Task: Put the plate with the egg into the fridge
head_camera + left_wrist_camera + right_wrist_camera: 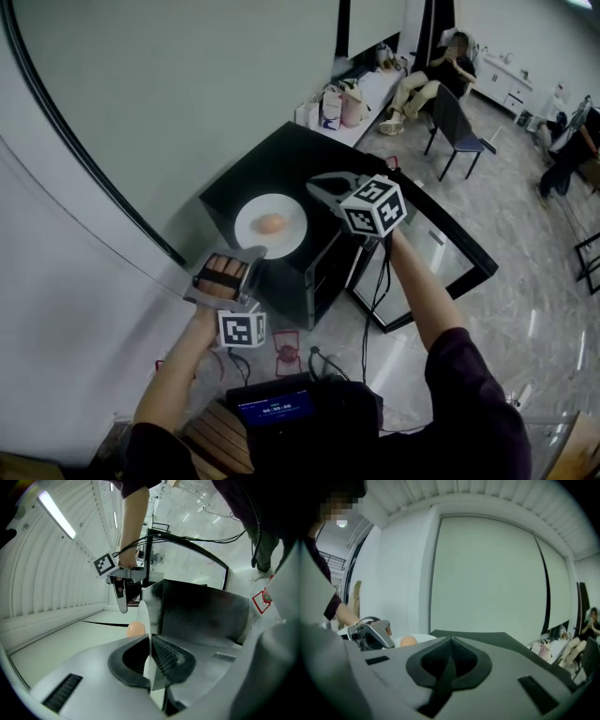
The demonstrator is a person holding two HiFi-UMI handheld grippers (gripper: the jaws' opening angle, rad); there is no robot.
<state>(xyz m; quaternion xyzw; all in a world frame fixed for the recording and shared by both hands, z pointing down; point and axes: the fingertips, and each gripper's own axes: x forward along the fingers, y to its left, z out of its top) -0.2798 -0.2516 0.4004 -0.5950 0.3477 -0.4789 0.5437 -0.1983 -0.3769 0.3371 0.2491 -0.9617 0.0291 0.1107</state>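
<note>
A white plate (287, 242) with a brown egg (272, 223) on it rests on top of a black mini fridge (281, 159). My left gripper (255, 255) is at the plate's near edge, shut on the plate. In the left gripper view the thin white rim (149, 620) stands edge-on between the pads, with the egg (136, 629) just beyond. My right gripper (315, 186) is shut with nothing in it, beside the plate's far right edge. In the right gripper view the egg (408, 641) and the left gripper (370, 634) lie to its left.
The fridge's glass door (441, 253) hangs open at the right, over the tiled floor. A person sits on a chair (457, 122) at the back, next to a bench with bags (342, 103). A pale wall (187, 94) runs along the left.
</note>
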